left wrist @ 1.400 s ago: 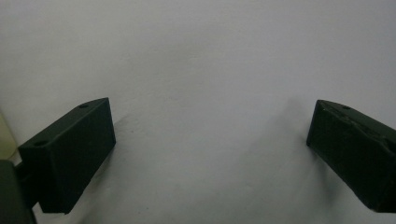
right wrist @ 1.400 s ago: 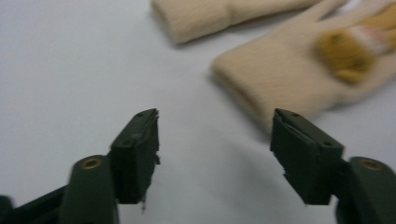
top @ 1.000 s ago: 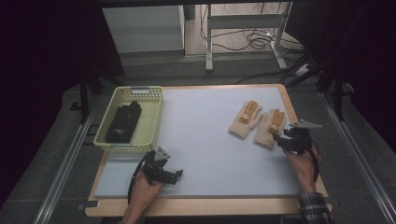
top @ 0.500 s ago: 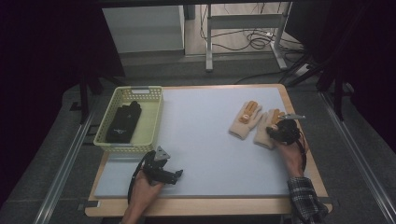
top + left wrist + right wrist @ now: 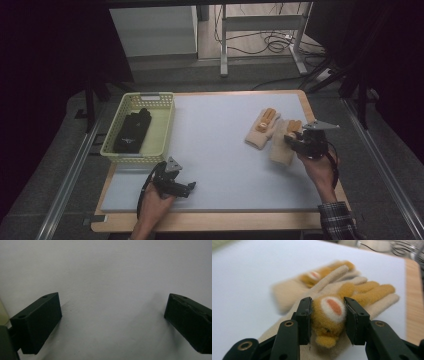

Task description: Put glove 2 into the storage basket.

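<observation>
Two beige gloves with orange-yellow bear patches lie on the right of the mat. My right gripper (image 5: 291, 140) (image 5: 328, 305) is over the right-hand glove (image 5: 281, 154) (image 5: 364, 291), shut on its raised furry patch. The other beige glove (image 5: 260, 130) (image 5: 285, 291) lies just left of it, the two touching. My left gripper (image 5: 187, 187) (image 5: 112, 312) rests low over the mat's front left part. Its jaws stand wide apart, with bare mat between them.
A yellow-green basket (image 5: 138, 97) stands at the mat's left edge with a black glove (image 5: 132, 133) inside. The pale grey mat (image 5: 215, 150) covers a wooden table (image 5: 215, 220). Past the table are a desk frame and cables on the floor.
My right gripper has moved left from the table's right edge onto the right-hand beige glove and closed on its patch. The left gripper has stayed put.
</observation>
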`<action>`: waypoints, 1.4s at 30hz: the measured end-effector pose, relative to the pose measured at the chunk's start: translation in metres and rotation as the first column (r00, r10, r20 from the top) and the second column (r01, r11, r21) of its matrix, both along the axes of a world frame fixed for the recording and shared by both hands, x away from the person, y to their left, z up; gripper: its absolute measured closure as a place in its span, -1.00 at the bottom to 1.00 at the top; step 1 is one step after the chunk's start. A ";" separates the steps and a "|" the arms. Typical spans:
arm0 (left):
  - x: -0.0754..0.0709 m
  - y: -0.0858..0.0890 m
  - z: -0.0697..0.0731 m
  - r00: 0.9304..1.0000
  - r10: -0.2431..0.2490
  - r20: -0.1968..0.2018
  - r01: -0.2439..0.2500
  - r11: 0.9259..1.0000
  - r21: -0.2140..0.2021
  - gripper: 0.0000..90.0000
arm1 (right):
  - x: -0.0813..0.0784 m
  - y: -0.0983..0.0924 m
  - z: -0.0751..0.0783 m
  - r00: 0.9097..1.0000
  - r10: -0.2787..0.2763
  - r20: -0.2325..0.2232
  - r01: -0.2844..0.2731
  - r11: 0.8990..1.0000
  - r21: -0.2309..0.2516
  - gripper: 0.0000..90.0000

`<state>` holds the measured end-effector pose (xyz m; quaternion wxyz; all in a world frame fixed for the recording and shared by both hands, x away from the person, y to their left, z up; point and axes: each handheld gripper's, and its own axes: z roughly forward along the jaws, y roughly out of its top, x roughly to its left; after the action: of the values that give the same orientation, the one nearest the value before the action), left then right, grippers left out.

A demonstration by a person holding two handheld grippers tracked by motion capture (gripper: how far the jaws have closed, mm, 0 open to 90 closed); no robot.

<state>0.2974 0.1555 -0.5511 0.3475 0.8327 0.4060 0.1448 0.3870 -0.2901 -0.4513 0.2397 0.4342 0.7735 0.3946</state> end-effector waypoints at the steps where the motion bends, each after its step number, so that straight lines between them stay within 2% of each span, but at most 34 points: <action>1: 0.000 0.000 0.000 1.000 0.000 0.000 0.000 1.000 0.000 -0.97 | 0.000 0.000 0.000 1.000 0.000 0.000 0.000 1.000 0.000 0.31; 2: 0.000 0.000 0.000 1.000 -0.001 0.001 0.001 1.000 0.001 -0.97 | -0.011 0.012 0.009 0.998 0.054 0.014 -0.054 0.998 0.027 0.31; 3: 0.000 0.000 0.000 1.000 -0.002 0.002 0.002 1.000 0.001 -0.97 | -0.016 0.020 0.012 0.996 0.085 0.021 -0.085 0.996 0.040 0.31; 4: 0.000 0.000 0.000 1.000 -0.002 0.002 0.002 1.000 0.001 -0.97 | -0.016 0.020 0.012 0.996 0.085 0.021 -0.085 0.996 0.040 0.31; 5: 0.000 0.000 0.000 1.000 0.001 0.003 -0.001 1.000 -0.001 -0.97 | -0.021 0.028 0.014 0.993 0.114 0.030 -0.115 0.992 0.043 0.31; 6: 0.000 0.000 0.000 1.000 0.001 0.003 -0.001 1.000 -0.001 -0.97 | -0.029 0.049 0.017 0.984 0.173 0.040 -0.175 0.984 0.041 0.31; 8: 0.000 0.000 0.000 1.000 0.001 0.003 -0.001 1.000 -0.001 -0.97 | -0.033 0.064 0.015 0.975 0.217 0.041 -0.218 0.975 0.037 0.31; 9: 0.000 0.000 0.000 1.000 0.001 0.003 -0.001 1.000 -0.001 -0.97 | -0.033 0.064 0.015 0.975 0.217 0.041 -0.218 0.975 0.037 0.31; 10: 0.000 0.000 0.000 1.000 0.001 0.003 -0.001 1.000 -0.001 -0.97 | -0.035 0.084 0.009 0.963 0.270 0.030 -0.271 0.962 0.042 0.31; 12: 0.000 0.000 0.000 1.000 0.001 0.003 -0.001 1.000 -0.001 -0.97 | -0.036 0.098 0.002 0.952 0.306 0.019 -0.307 0.951 0.046 0.30; 13: 0.000 0.000 0.000 1.000 0.001 0.003 -0.001 1.000 -0.001 -0.97 | -0.036 0.098 0.002 0.952 0.306 0.019 -0.307 0.951 0.046 0.30; 14: 0.000 0.000 0.000 1.000 0.001 0.003 -0.001 1.000 -0.001 -0.97 | -0.038 0.111 -0.009 0.938 0.346 0.004 -0.346 0.937 0.042 0.30; 15: 0.000 0.000 0.000 1.000 0.001 0.003 -0.001 1.000 -0.001 -0.97 | -0.038 0.111 -0.009 0.938 0.346 0.004 -0.346 0.937 0.042 0.30; 16: 0.000 0.000 0.000 1.000 0.000 0.001 0.000 1.000 0.000 -0.97 | -0.041 0.121 -0.021 0.929 0.369 -0.018 -0.368 0.929 0.032 0.30; 17: 0.000 0.000 0.000 1.000 0.000 0.001 0.000 1.000 0.000 -0.97 | -0.041 0.121 -0.021 0.929 0.369 -0.018 -0.368 0.929 0.032 0.30; 18: 0.000 0.000 0.000 1.000 0.002 0.002 -0.002 1.000 -0.002 -0.97 | -0.044 0.126 -0.035 0.923 0.380 -0.049 -0.380 0.925 0.017 0.25; 19: 0.000 0.000 0.000 1.000 0.003 0.002 -0.003 1.000 -0.003 -0.97 | -0.044 0.126 -0.035 0.923 0.380 -0.049 -0.380 0.925 0.017 0.25; 20: 0.000 0.000 0.000 1.000 0.000 0.001 0.000 1.000 0.000 -0.97 | -0.044 0.128 -0.042 0.918 0.388 -0.085 -0.388 0.922 0.018 0.19; 21: 0.000 0.000 0.000 1.000 0.000 0.001 0.000 1.000 0.000 -0.97 | -0.045 0.128 -0.049 0.905 0.406 -0.125 -0.406 0.913 0.030 0.12; 22: 0.000 0.000 0.000 1.000 0.000 0.001 0.000 1.000 0.000 -0.97 | -0.047 0.125 -0.052 0.895 0.423 -0.143 -0.420 0.906 0.056 0.01; 24: 0.000 0.000 0.000 1.000 0.002 0.002 -0.002 1.000 -0.002 -0.97 | -0.047 0.121 -0.049 0.896 0.422 -0.135 -0.416 0.907 0.067 -0.03; 25: 0.000 0.000 0.000 1.000 0.003 0.002 -0.003 1.000 -0.003 -0.97 | -0.047 0.115 -0.044 0.904 0.410 -0.117 -0.403 0.911 0.084 -0.04; 26: 0.000 0.000 0.000 1.000 0.002 0.002 -0.002 1.000 -0.003 -0.97 | -0.045 0.104 -0.035 0.920 0.380 -0.095 -0.371 0.923 0.103 0.04; 30: 0.000 0.000 0.000 1.000 0.000 0.001 0.000 1.000 0.000 -0.97 | -0.039 0.092 -0.032 0.942 0.318 -0.106 -0.309 0.946 0.094 0.48; 33: 0.000 0.000 0.000 1.000 0.000 0.001 0.000 1.000 0.000 -0.97 | -0.035 0.094 -0.041 0.943 0.309 -0.126 -0.300 0.950 0.090 0.58; 35: 0.000 0.000 0.000 1.000 0.000 0.001 0.000 1.000 -0.001 -0.97 | -0.031 0.099 -0.055 0.940 0.304 -0.153 -0.294 0.952 0.084 0.56; 37: 0.000 0.000 0.000 1.000 0.000 0.001 0.000 1.000 0.000 -0.97 | -0.030 0.101 -0.060 0.938 0.304 -0.164 -0.295 0.952 0.078 0.50; 38: 0.000 0.000 0.000 1.000 0.000 0.001 0.000 1.000 0.000 -0.97 | -0.030 0.104 -0.063 0.940 0.296 -0.172 -0.288 0.955 0.068 0.44; 39: 0.000 0.000 0.000 1.000 0.000 0.001 0.000 1.000 0.000 -0.97 | -0.033 0.107 -0.070 0.946 0.276 -0.171 -0.275 0.961 0.026 0.39; 42: 0.000 0.000 0.000 1.000 0.000 0.001 0.000 1.000 -0.001 -0.97 | -0.037 0.105 -0.075 0.947 0.265 -0.183 -0.266 0.964 0.023 0.38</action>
<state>0.2973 0.1555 -0.5512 0.3481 0.8325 0.4058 0.1452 0.3497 -0.1848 -0.5261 0.1124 0.3605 0.8441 0.3805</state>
